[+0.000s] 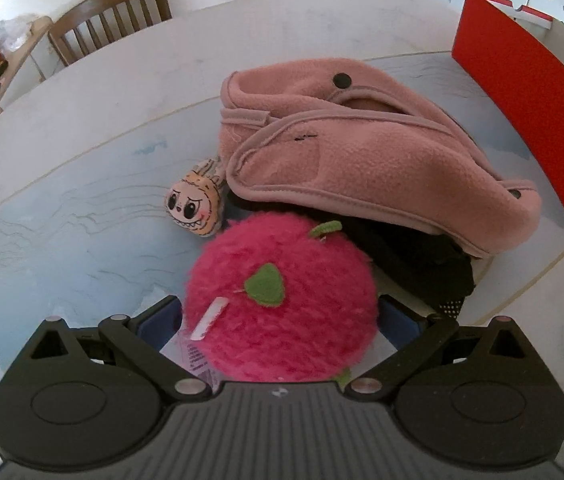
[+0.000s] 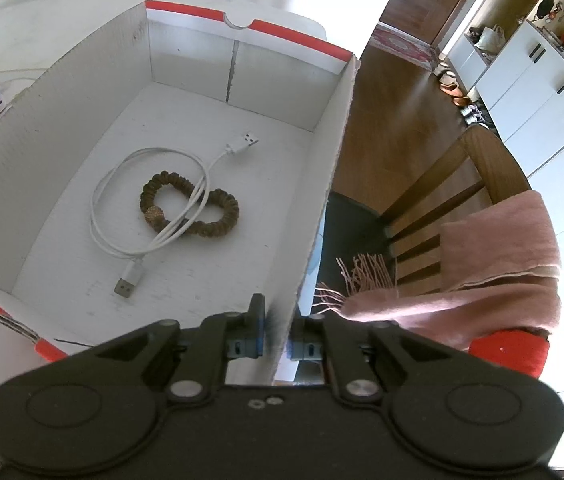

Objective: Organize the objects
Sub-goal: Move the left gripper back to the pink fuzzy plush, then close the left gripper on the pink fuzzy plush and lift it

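The left wrist view looks forward and down along its tool (image 1: 279,316) over the worktop (image 1: 81,128), very close to a pink plush ball (image 1: 277,304) at lower centre. The right wrist view looks steeply down along its tool (image 2: 275,344) into the red-edged box (image 2: 61,92), floor at right. Both views share that box (image 1: 522,112), upper right in the left view.

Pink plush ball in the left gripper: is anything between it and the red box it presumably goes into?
Nothing visible bars a lifted path. The pink plush ball is held by the left gripper; the pink fleece garment lies on the table between it and the red box, low enough to pass over.
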The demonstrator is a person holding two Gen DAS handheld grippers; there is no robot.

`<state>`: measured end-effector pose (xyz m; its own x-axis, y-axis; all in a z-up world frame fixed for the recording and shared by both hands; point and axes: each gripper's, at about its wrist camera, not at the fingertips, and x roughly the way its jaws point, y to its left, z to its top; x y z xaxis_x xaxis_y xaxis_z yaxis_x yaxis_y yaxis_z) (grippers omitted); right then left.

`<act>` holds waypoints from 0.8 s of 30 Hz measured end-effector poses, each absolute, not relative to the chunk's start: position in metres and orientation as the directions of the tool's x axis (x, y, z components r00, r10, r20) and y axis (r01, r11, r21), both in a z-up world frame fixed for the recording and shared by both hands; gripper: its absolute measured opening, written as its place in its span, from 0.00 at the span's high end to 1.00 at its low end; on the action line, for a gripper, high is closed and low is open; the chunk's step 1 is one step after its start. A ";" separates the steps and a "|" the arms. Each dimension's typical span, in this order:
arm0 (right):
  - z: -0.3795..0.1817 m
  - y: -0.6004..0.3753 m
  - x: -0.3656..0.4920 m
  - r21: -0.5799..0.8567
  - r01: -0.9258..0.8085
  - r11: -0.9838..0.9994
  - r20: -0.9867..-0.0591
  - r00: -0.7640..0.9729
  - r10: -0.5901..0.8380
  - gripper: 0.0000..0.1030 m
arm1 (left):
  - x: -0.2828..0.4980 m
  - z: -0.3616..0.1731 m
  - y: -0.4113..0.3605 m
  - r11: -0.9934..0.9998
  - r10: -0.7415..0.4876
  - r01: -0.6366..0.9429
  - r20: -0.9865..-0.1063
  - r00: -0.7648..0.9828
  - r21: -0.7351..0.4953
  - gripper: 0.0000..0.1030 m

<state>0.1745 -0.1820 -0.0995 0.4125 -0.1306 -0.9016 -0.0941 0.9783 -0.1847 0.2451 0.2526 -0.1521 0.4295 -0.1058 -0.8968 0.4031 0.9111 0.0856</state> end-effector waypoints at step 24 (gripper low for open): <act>-0.101 -0.182 0.174 -0.189 -0.108 0.976 -0.900 0.417 -0.128 0.92 | 0.213 -0.088 0.252 0.917 -0.132 0.393 -0.873 0.470 0.073 0.23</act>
